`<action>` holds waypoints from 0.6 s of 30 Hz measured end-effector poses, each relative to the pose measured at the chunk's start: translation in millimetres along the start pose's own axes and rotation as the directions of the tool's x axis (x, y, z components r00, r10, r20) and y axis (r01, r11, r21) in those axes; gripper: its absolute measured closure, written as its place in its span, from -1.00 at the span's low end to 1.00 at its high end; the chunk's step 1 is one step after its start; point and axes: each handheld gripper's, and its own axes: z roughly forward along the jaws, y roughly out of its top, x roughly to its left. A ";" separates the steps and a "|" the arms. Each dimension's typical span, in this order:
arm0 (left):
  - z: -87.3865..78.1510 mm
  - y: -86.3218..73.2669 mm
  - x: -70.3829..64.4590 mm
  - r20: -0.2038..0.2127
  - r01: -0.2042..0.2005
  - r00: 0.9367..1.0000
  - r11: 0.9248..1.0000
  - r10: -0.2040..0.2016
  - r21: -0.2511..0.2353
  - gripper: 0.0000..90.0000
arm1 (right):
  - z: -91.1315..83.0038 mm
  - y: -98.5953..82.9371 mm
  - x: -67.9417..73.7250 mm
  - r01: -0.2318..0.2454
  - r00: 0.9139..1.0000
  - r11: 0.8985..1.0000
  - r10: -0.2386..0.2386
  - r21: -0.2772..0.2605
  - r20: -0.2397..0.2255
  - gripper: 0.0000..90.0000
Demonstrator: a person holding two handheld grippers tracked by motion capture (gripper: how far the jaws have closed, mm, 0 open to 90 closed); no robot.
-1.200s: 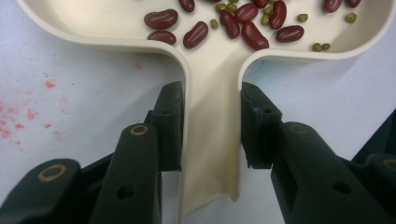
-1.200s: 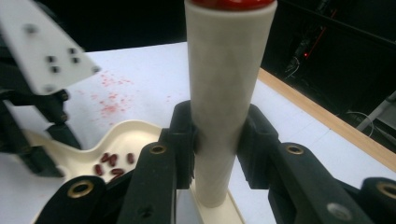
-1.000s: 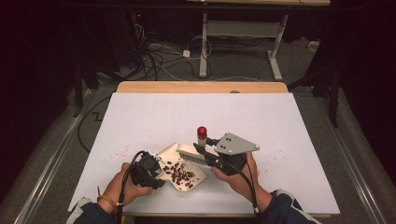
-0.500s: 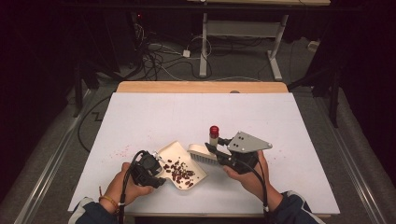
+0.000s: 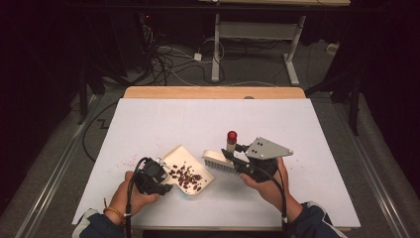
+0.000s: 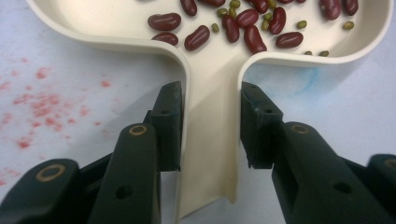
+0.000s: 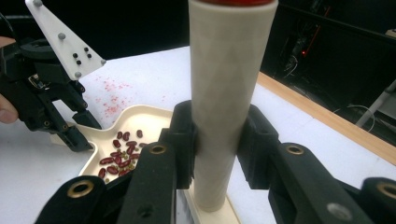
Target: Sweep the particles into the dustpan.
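Since the earlier frames, the brush (image 5: 221,161) has drawn away toward 3 o'clock from the dustpan (image 5: 186,170), which has kept its place near the 6 o'clock edge of the table (image 5: 163,119). Right gripper (image 5: 233,159) is clenched on the brush's round cream handle (image 7: 227,93), which stands upright with its red cap (image 5: 232,135) on top; the bristle head lies just beside the pan's 3 o'clock rim, apart from it or barely touching, which cannot be told. Left gripper (image 5: 159,187) straddles the pan's flat handle (image 6: 211,135); its pads (image 6: 169,126) sit against or very near the handle's two edges, so it appears to be grasping it. Red kidney beans (image 6: 247,28) and a few small green ones (image 6: 224,12) lie loose in the pan's tray. Faint red specks (image 5: 130,159) mark the table at about 9 o'clock of the pan. Judged from its thin moulded walls, the pan is light, stiff and smooth, and its load will roll freely; it is best held by the handle close to the tray and kept level. The brush handle is rigid and probably slick, so a firm grasp at mid-length suits it.
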 end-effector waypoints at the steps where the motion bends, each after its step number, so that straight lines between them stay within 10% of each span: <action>1: -0.5 -0.4 1.6 -0.002 0.005 1.000 1.000 -0.005 -0.003 0.39 | -2.6 0.4 -2.7 -0.005 1.000 1.000 0.005 -0.001 0.000 0.56; 18: -5.7 -6.7 22.3 -0.012 0.070 0.997 0.997 -0.071 -0.034 0.39 | -76.6 -4.9 -50.9 -0.084 0.996 0.996 0.084 0.035 0.001 0.56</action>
